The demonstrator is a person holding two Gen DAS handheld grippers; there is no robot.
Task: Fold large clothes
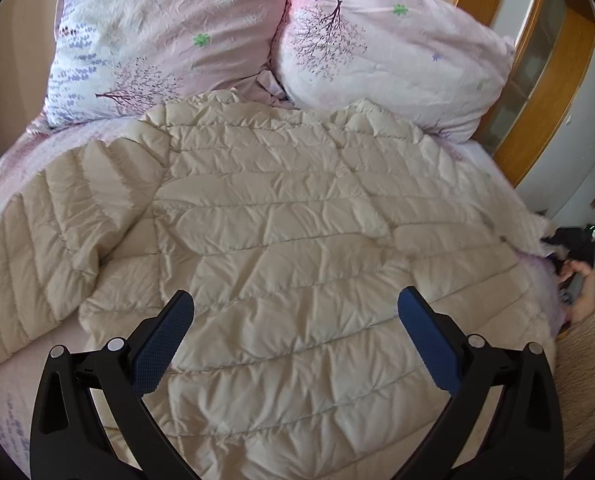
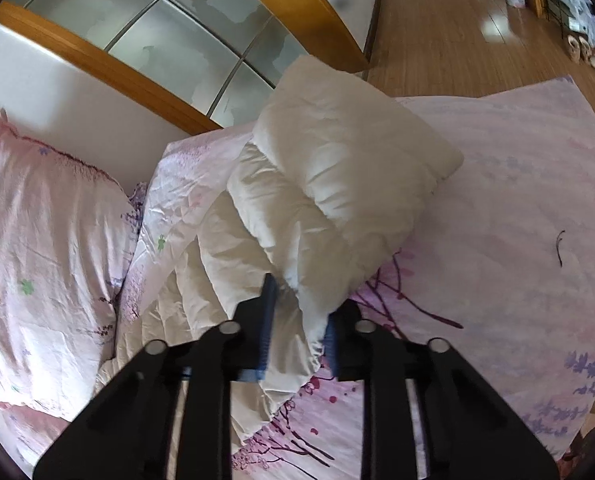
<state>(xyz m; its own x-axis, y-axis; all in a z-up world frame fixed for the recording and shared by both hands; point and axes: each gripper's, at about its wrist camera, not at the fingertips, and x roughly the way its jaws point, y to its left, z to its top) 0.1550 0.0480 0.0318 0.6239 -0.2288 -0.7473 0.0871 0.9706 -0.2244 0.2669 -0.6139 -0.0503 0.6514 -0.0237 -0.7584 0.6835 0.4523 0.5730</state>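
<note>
A cream quilted down jacket (image 1: 281,224) lies spread on the bed, one sleeve (image 1: 57,232) out to the left. My left gripper (image 1: 295,324) is open and empty, hovering just above the jacket's lower middle. In the right wrist view my right gripper (image 2: 299,312) is shut on the jacket's other sleeve (image 2: 337,184), which hangs lifted and bunched between the blue pads (image 2: 268,320) above the bed sheet.
Two pink floral pillows (image 1: 169,40) (image 1: 381,60) lie at the head of the bed, one also in the right wrist view (image 2: 45,248). The pink floral sheet (image 2: 517,240) covers the bed. A wooden-framed glass headboard (image 2: 169,32) and a wooden floor (image 2: 449,20) border it.
</note>
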